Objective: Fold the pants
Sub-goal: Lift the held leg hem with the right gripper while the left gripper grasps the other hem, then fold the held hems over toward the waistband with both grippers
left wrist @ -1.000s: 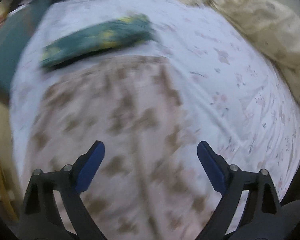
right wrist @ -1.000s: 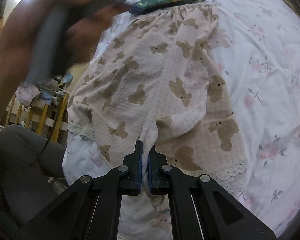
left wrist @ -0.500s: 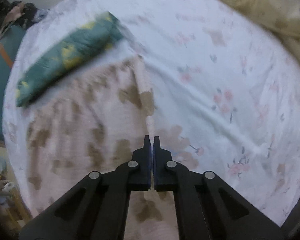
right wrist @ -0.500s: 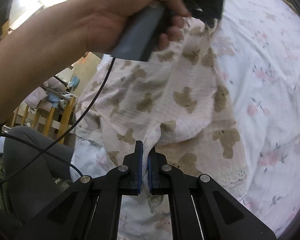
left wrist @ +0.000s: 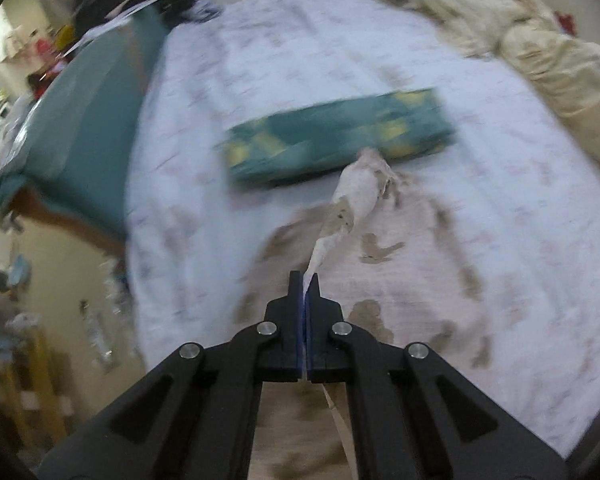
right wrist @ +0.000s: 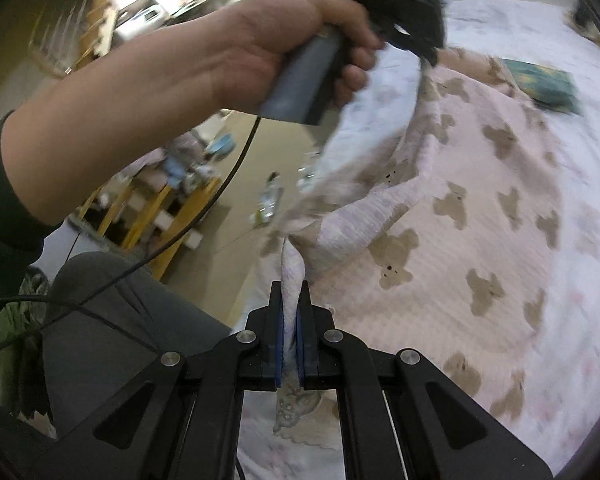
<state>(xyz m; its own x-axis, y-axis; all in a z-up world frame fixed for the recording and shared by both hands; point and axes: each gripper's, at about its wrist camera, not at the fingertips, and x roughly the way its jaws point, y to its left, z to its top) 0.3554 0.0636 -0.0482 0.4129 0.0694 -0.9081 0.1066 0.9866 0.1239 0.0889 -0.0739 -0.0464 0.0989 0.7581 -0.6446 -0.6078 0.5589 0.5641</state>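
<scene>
Left wrist view: the left gripper (left wrist: 305,280) pinches the pants (left wrist: 420,280); the cloth runs up and away from its tips.

Right wrist view: the right gripper (right wrist: 290,300) pinches another edge; the pants stretch up toward the left hand (right wrist: 284,40).

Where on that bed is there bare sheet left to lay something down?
Bare floral sheet lies between the bear-print pants and the cream blanket, and beyond the folded green cloth. Crowded near the left edge: pants, both grippers.
</scene>
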